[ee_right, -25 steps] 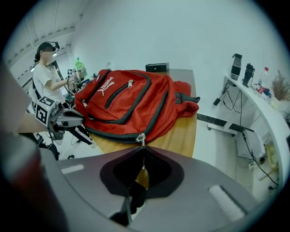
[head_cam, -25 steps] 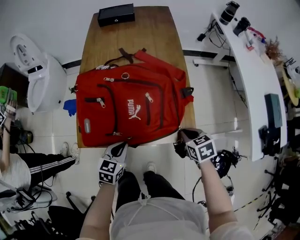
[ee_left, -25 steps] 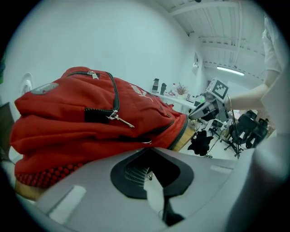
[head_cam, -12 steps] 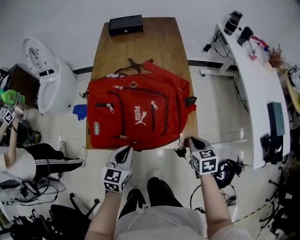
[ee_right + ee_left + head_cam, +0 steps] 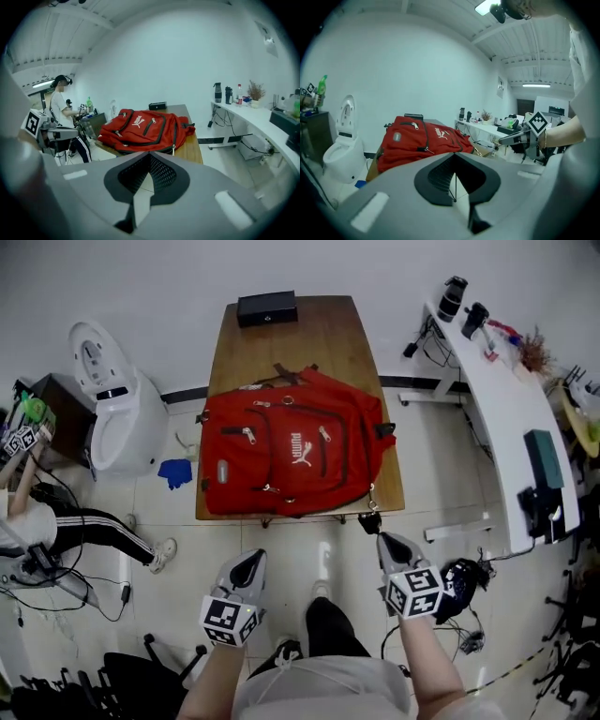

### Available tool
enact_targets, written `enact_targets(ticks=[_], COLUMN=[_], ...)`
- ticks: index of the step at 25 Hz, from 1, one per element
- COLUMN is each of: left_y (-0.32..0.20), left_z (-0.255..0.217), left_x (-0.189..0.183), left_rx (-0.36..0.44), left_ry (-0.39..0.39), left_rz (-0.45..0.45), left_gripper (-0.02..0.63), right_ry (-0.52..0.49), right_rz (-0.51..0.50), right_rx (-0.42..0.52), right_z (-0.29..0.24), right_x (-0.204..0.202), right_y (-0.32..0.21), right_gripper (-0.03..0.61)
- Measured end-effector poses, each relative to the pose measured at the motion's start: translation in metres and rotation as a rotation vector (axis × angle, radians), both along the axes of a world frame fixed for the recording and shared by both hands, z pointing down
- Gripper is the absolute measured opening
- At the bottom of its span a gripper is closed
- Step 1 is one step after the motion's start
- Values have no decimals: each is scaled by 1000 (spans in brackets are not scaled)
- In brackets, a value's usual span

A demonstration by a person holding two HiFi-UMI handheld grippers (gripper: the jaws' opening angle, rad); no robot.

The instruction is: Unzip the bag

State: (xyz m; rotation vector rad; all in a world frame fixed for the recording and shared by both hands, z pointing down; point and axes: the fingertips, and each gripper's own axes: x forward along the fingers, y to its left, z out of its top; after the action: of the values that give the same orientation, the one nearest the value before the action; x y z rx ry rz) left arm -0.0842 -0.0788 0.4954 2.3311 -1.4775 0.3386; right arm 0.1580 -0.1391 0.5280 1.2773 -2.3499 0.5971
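A long brown wooden table (image 5: 328, 338) is carrying the red soft-fabric backpack (image 5: 291, 460), which is lying flat across the table's near half with its metal zip pulls facing up. A glossy white moulded toilet (image 5: 112, 418) is standing near the table's left side. A flat black rectangular box (image 5: 267, 307) is sitting at the far end. The left gripper (image 5: 251, 559) and the right gripper (image 5: 386, 540) are hovering over the tiled floor, apart from the bag, each with its jaws pressed together on nothing.

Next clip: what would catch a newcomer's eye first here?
A bright red backpack lies flat across the wooden table, filling most of its near half. The left tongs and right tongs hang shut and empty, short of the table's near edge. Oddly, a white toilet stands on the floor to the table's left.
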Motion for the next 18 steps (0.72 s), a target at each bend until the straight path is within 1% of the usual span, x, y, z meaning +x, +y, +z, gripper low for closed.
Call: enact_targets(ticks=[5, 10, 13, 15, 18], left_y=[73, 145, 181, 203, 228], left_z=[-41, -88, -110, -123, -144], left_x=[-24, -50, -50, -48, -45], left_rx=[83, 189, 226, 256, 328], left_ry=[34, 75, 96, 105, 116], left_rz=[10, 13, 48, 56, 55], left_gripper=[8, 8, 8, 8, 8], right_ry=[2, -18, -29, -29, -50], right_rz=[23, 19, -19, -43, -80], right_rx=[76, 157, 232, 265, 314], right_z=[-35, -65, -92, -108, -129], right_x=[-25, -71, -93, -103, -116], right_y=[83, 168, 210, 234, 264], right_gripper=[8, 9, 9, 9, 9])
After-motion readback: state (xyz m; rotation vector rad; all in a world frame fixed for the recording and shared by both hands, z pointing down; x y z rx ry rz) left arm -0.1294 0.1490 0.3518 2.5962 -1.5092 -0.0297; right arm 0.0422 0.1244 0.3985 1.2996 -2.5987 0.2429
